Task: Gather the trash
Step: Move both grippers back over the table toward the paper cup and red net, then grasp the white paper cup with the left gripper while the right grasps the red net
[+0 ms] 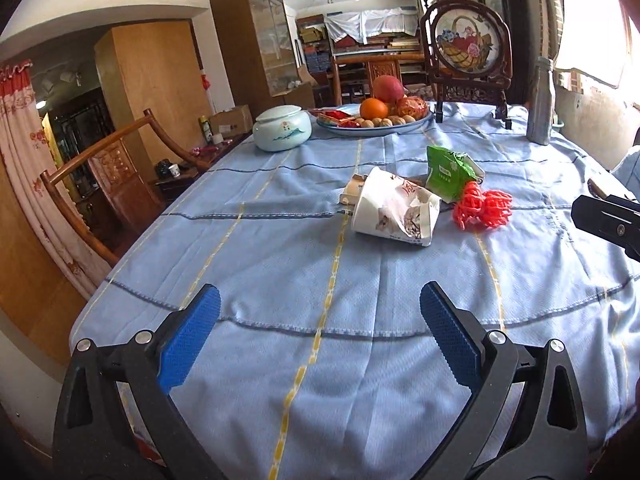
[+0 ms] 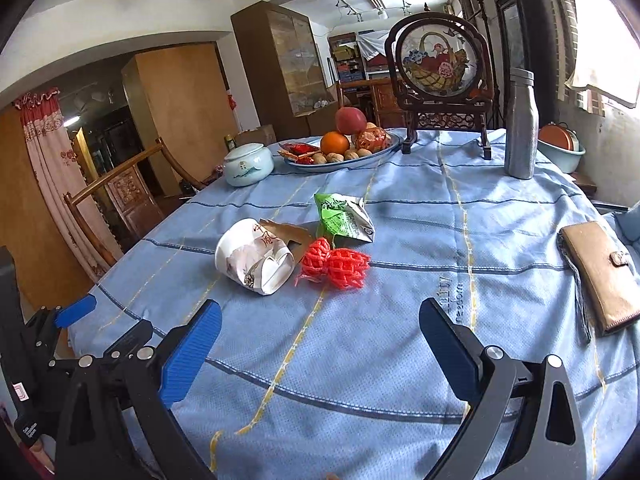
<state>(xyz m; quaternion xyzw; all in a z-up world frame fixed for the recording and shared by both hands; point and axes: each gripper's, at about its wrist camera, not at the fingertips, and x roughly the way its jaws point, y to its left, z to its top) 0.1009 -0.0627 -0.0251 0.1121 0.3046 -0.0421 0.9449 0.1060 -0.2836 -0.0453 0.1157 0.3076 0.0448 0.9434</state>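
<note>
Both my grippers, left (image 1: 320,336) and right (image 2: 320,344), are spread empty; grabbing the net (image 2: 334,263) may drag the tablecloth (image 2: 360,360).

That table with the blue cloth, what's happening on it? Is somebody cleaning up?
A person holds two grippers over the table, and both the left gripper and the right gripper are open and empty. The trash sits in a little pile ahead: a crushed paper cup, a green wrapper, a red foam net and a scrap of cardboard. Nothing is picked up yet.
</note>
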